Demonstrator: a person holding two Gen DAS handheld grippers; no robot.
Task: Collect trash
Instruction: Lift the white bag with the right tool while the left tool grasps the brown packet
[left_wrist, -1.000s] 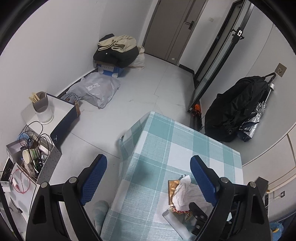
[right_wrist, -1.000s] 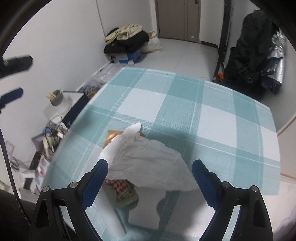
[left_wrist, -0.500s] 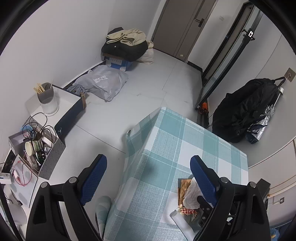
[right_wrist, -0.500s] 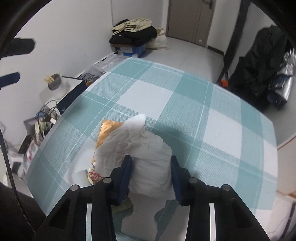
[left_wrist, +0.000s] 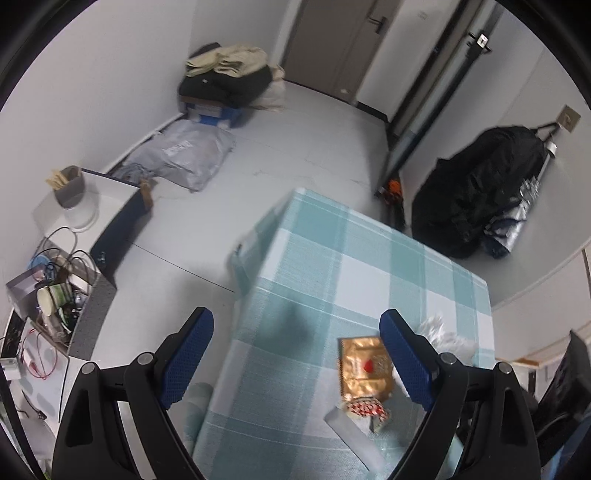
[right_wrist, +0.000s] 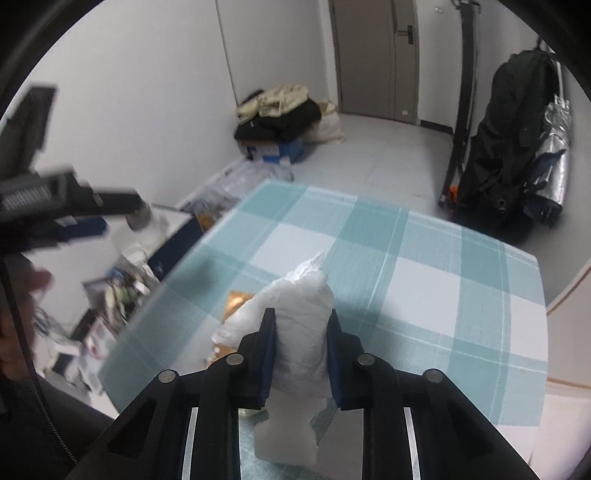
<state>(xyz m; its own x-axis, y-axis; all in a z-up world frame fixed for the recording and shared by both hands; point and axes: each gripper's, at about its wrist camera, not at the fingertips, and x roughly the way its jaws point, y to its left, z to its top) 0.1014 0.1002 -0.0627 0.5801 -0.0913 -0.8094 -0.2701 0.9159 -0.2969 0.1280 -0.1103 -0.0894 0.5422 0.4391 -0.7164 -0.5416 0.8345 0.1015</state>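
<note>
My right gripper (right_wrist: 301, 354) is shut on a crumpled white tissue (right_wrist: 303, 295) and holds it above the teal checked tablecloth (right_wrist: 406, 258). The tissue also shows in the left wrist view (left_wrist: 443, 336), blurred, beside my right finger. My left gripper (left_wrist: 295, 358) is open and empty, above the table's left edge. A gold wrapper (left_wrist: 365, 365) lies on the cloth near its right finger, with a red-and-white checked wrapper (left_wrist: 365, 408) and a grey paper scrap (left_wrist: 351, 432) just below it. The gold wrapper's edge peeks out behind the tissue (right_wrist: 236, 301).
A low white shelf with a cup of sticks (left_wrist: 70, 184), cables and clutter (left_wrist: 55, 295) stands left of the table. A grey bag (left_wrist: 184, 155) and a clothes pile (left_wrist: 229, 81) lie on the floor. A black coat (left_wrist: 476, 199) hangs at the right wall.
My right gripper closed on the tissue and lifted it off the wrappers. My left gripper shifted right, closer over the table, so the gold wrapper now shows uncovered.
</note>
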